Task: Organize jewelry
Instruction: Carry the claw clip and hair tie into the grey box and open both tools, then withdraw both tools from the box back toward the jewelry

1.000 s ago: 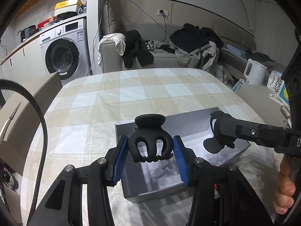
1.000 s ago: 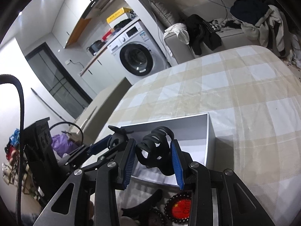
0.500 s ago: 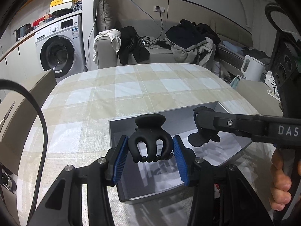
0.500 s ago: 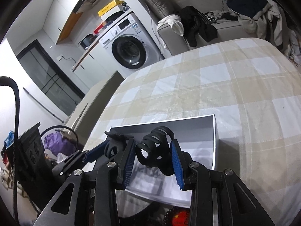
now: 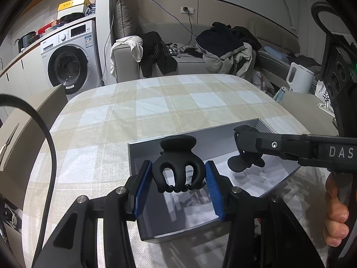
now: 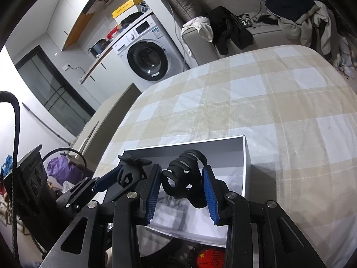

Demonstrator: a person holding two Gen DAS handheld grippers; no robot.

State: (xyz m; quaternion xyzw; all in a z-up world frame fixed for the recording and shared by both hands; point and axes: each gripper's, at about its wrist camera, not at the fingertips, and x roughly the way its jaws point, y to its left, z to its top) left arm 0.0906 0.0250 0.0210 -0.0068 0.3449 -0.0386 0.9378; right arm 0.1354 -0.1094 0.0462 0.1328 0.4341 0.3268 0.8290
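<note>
My left gripper (image 5: 178, 175) is shut on a black claw hair clip (image 5: 178, 165), teeth pointing down, held over the near left part of an open grey box (image 5: 133, 154). My right gripper (image 6: 181, 186) is shut on a second black claw hair clip (image 6: 183, 176) above the same box (image 6: 246, 156). In the left wrist view the right gripper's finger (image 5: 267, 144) reaches in from the right over the box, with its clip (image 5: 242, 163) hanging below it. The right wrist view shows the left gripper's blue pad (image 6: 107, 178) and its clip (image 6: 131, 169) at the box's left side.
The box sits on a table with a beige and white check cloth (image 5: 156, 102). A hand (image 5: 335, 214) grips the right tool's handle at the right edge. A red round item with dark beads (image 6: 209, 256) lies near the box. A washing machine (image 5: 69, 58) and sofa stand behind.
The right gripper with its clip has shifted left and further in over the box. The left gripper still holds its clip in the same place.
</note>
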